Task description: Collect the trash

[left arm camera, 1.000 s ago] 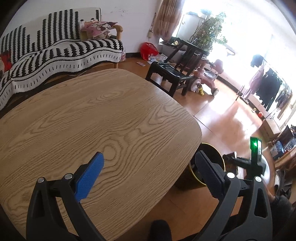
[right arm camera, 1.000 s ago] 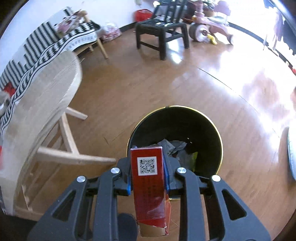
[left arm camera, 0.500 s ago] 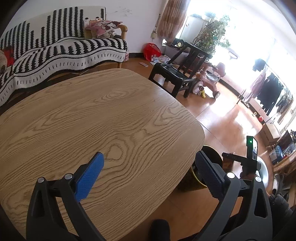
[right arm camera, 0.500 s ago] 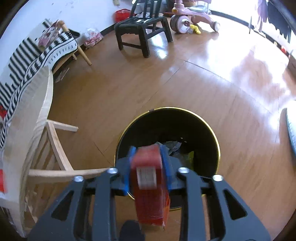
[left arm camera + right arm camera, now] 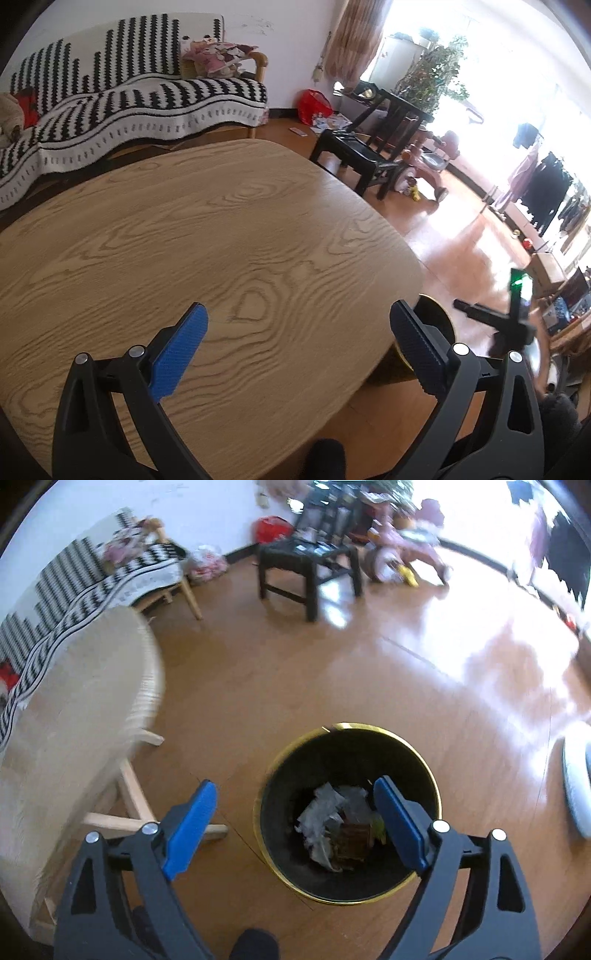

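In the right wrist view a black trash bin with a gold rim (image 5: 373, 729) stands on the wooden floor. Crumpled grey paper (image 5: 325, 812) and a red-brown box (image 5: 352, 840) lie inside it. My right gripper (image 5: 295, 816) is open and empty above the bin's left side. In the left wrist view my left gripper (image 5: 299, 339) is open and empty above the bare wooden table (image 5: 184, 240). The bin's rim (image 5: 437, 314) peeks out past the table's right edge, with the right gripper (image 5: 498, 321) above it.
The table's edge and wooden legs (image 5: 125, 794) are left of the bin. A black stool (image 5: 306, 565) and a pink ride-on toy (image 5: 406, 546) stand farther back. A striped sofa (image 5: 129, 107) lies behind the table. A white object (image 5: 576, 786) sits at the right edge of the floor.
My right gripper opened and let go of the red box, which now lies in the bin. The right wrist view pulled back a little. My left gripper stayed open over the table.
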The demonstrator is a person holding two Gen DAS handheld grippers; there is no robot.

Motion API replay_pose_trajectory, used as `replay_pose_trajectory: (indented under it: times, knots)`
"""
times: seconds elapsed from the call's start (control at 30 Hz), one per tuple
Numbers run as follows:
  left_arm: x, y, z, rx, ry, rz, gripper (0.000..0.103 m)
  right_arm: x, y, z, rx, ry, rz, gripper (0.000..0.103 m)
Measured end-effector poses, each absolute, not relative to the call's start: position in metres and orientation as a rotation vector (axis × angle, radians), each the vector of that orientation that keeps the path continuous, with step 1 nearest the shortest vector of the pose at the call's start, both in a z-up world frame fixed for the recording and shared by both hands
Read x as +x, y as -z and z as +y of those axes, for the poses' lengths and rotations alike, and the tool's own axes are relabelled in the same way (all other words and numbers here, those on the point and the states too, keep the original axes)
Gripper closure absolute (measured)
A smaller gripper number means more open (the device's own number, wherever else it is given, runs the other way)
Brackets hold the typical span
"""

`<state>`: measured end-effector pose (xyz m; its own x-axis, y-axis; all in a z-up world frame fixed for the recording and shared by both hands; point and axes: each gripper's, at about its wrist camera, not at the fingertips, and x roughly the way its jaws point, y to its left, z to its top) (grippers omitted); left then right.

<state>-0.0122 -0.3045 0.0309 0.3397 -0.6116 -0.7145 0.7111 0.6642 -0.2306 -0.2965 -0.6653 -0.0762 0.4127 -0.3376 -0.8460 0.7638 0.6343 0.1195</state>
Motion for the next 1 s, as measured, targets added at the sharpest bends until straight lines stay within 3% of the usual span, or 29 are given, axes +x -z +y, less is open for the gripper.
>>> replay_pose_trajectory:
  times: [0.47,0.8,1.0]
  knots:
    - [0.039,-0.023,-0.185,0.183,0.529,0.794,0.007,-0.107,-0.029,-0.451,0.289,0.236,0.816,0.008]
    - [0.072,-0.008,-0.071,0.128,0.266,0.818,0.007,-0.008,-0.042,-0.310,0.195,0.042,0.829,0.008]
    - [0.080,-0.004,-0.048,0.096,0.214,0.834,0.007,0.014,-0.036,-0.270,0.184,0.021,0.797,0.008]
